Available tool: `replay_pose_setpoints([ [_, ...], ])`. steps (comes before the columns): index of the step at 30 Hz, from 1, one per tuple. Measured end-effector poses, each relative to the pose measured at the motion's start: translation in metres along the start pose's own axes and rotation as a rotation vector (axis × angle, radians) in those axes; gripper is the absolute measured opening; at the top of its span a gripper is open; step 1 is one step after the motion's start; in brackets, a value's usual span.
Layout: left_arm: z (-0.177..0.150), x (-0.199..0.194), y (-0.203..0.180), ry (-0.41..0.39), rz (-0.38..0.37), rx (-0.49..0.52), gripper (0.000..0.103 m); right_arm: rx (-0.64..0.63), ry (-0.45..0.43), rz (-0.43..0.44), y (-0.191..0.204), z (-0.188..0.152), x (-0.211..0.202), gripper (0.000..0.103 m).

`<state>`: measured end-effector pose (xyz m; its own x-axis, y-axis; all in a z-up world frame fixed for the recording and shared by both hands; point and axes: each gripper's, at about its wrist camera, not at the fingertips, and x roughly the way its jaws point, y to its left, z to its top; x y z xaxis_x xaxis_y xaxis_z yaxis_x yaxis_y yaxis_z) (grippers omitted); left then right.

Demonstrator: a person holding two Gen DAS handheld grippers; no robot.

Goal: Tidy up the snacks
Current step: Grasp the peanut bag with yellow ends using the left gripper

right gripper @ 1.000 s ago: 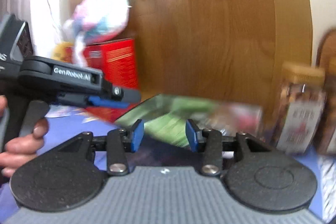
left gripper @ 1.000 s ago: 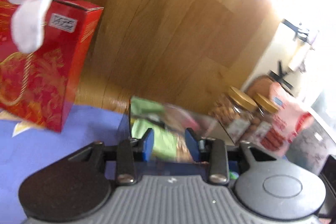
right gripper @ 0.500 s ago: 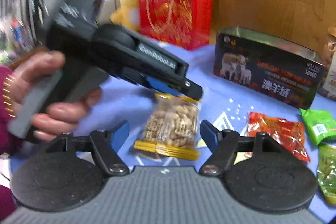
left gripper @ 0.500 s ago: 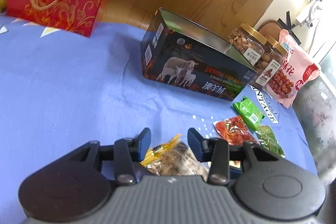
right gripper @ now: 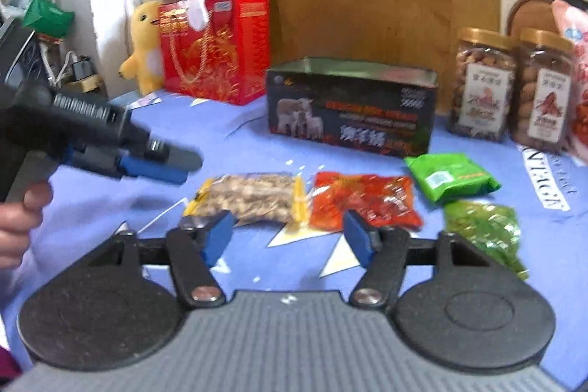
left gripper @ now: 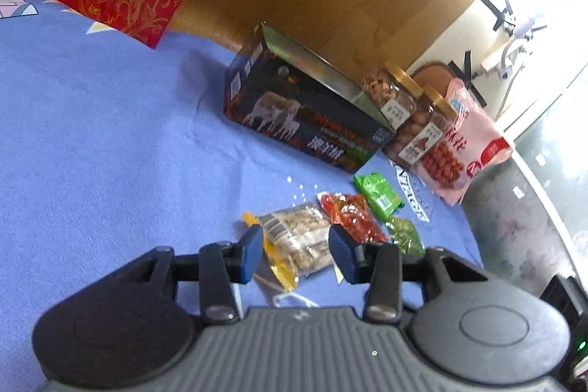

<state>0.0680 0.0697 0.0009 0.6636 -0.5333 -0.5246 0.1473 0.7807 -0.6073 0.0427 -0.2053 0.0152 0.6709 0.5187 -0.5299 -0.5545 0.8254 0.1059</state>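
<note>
Snacks mostly still loose on the blue worktop (right gripper: 110, 208), so the job looks early. Four small packs lie in a rough row in front of the open tin box (right gripper: 352, 105): peanut pack (right gripper: 253, 197), red pack (right gripper: 364, 201) touching it on the right, green pack (right gripper: 452, 175) and a see-through green-bean pack (right gripper: 485, 226) farther right. Can't see inside the box from here, so no telling if anything's in it yet. Two nut jars (right gripper: 481, 87) and a pink bag (left gripper: 474, 142) stand beside the box at the back, look sorted enough.

Left tool (left gripper: 296, 254) sits low just above the worktop, angled down, jaws wide w/ the peanut pack between them but not pinched, nothing held. Right tool (right gripper: 286, 234) hangs near the front edge, level, jaws wide apart, empty, aimed btw the peanut and red packs. Person's left hand (right gripper: 22, 219) grips its handle at the side.
</note>
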Motion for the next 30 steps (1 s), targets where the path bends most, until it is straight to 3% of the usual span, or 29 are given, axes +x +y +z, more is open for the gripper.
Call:
replay_pose_setpoints([
  [6,-0.003,0.007,-0.004,0.024,-0.003,-0.019,0.044,-0.047,0.0,0.034,0.002,0.011,0.016,0.049],
  [9,-0.003,0.018,-0.006,0.044,0.003,-0.022,0.044,-0.025,0.07,0.093,-0.008,0.015,0.038,0.049],
  [12,-0.003,0.029,-0.005,0.057,0.062,-0.011,0.043,0.014,0.11,0.127,-0.007,0.011,0.047,0.045],
  [13,-0.003,0.031,-0.002,0.064,0.07,-0.024,0.043,0.003,0.108,0.154,-0.002,0.011,0.043,0.038],
  [17,0.001,0.024,0.008,0.058,0.056,-0.053,0.043,-0.04,0.062,0.161,0.009,0.008,0.028,0.038],
  [22,0.008,0.017,0.008,0.036,0.058,-0.037,0.046,-0.024,0.087,0.137,-0.001,0.005,0.036,0.039],
  [26,0.006,0.03,0.005,0.064,0.061,-0.013,0.045,-0.042,0.087,0.132,0.002,0.002,0.042,0.04],
  [27,0.004,0.033,0.004,0.064,0.069,-0.004,0.04,-0.051,0.085,0.129,0.003,0.003,0.044,0.038],
  [29,0.002,0.035,0.001,0.057,0.089,0.03,0.033,-0.062,0.074,0.108,0.005,0.002,0.045,0.02],
  [30,0.002,0.035,0.0,0.059,0.089,0.038,0.032,-0.055,0.073,0.103,0.004,0.003,0.045,0.018],
])
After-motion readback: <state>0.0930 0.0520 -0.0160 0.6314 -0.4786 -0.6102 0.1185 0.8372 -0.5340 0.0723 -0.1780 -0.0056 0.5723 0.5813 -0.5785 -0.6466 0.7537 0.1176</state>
